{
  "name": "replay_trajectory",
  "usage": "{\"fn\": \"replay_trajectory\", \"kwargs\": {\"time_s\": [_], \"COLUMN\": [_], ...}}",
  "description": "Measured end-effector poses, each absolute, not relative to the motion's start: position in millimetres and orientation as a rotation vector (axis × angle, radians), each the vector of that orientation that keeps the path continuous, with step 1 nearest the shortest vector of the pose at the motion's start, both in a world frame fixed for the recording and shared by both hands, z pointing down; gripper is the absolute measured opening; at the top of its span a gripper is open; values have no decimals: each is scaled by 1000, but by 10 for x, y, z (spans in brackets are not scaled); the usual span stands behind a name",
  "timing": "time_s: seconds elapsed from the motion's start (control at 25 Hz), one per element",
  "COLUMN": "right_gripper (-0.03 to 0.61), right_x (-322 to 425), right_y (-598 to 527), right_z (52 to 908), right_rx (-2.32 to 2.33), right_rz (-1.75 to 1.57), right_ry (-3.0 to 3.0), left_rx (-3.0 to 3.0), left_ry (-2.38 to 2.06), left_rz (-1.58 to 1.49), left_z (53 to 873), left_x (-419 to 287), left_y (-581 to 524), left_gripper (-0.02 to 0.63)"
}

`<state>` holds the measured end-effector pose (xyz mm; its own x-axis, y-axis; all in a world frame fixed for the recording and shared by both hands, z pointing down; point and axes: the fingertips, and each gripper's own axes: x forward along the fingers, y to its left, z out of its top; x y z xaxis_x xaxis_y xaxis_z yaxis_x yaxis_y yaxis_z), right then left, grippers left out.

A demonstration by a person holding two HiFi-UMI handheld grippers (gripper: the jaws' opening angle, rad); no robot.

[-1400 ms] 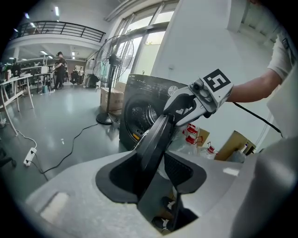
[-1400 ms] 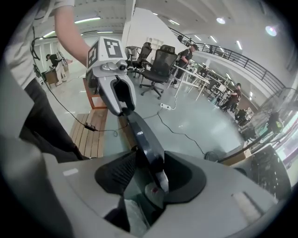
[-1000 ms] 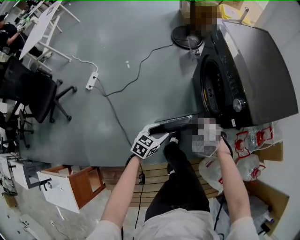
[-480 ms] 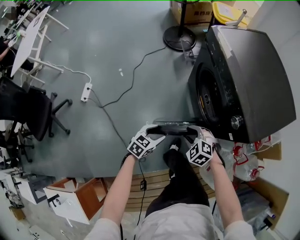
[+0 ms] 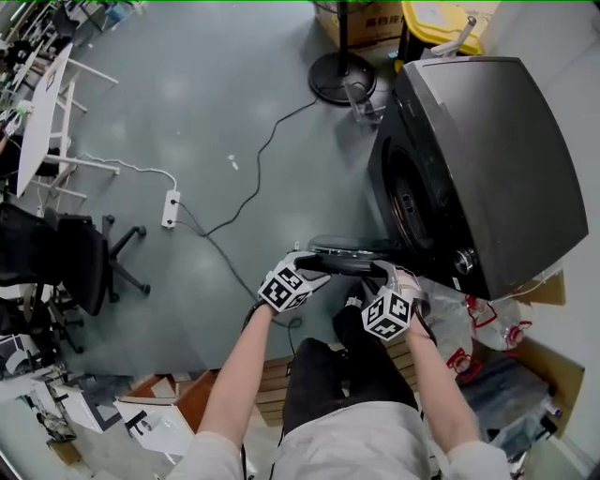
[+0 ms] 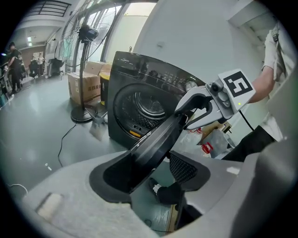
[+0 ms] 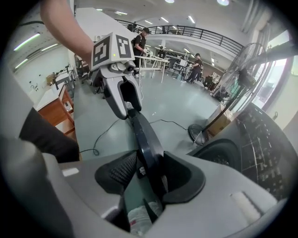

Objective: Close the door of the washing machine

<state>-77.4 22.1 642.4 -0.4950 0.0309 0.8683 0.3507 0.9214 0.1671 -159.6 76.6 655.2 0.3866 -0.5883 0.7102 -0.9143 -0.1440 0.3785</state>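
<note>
The dark washing machine (image 5: 487,159) stands at the right with its round door (image 5: 349,255) swung out toward me, seen edge-on. My left gripper (image 5: 314,265) is at the door's left end and my right gripper (image 5: 384,272) at its right end. In the left gripper view the door (image 6: 153,144) lies between the opening jaws of the left gripper (image 6: 153,169), leaning on one pad with a gap to the other. In the right gripper view the door's rim (image 7: 146,139) runs between the jaws of the right gripper (image 7: 149,174), against one pad, apart from the other.
A fan stand (image 5: 336,70), a cardboard box (image 5: 361,19) and a yellow bin (image 5: 441,19) stand behind the machine. A power strip (image 5: 170,208) with cables lies on the grey floor. An office chair (image 5: 66,258) is left, plastic bags (image 5: 469,323) right, wooden slats (image 5: 281,375) underfoot.
Both grippers have shifted along with the door's edge. The right gripper has rolled, so its marker cube now shows. The view has drawn nearer to the machine.
</note>
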Motion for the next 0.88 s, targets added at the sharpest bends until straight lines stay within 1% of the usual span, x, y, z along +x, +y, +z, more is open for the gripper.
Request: {"fn": "replay_trajectory", "kwargs": {"time_s": [0.4, 0.88], "right_gripper": [184, 187], "right_x": [-837, -1090], "right_y": [194, -146], "right_z": [6449, 6460], "right_rx": [-173, 33], "right_rz": [-331, -193], "right_ry": [-2051, -2000], "left_rx": [1872, 1993], "left_ry": [-1171, -1020], "left_rz": [544, 621], "left_z": [6571, 6576], "left_x": [-1680, -2021], "left_y": [725, 232], "left_gripper": [244, 245]}}
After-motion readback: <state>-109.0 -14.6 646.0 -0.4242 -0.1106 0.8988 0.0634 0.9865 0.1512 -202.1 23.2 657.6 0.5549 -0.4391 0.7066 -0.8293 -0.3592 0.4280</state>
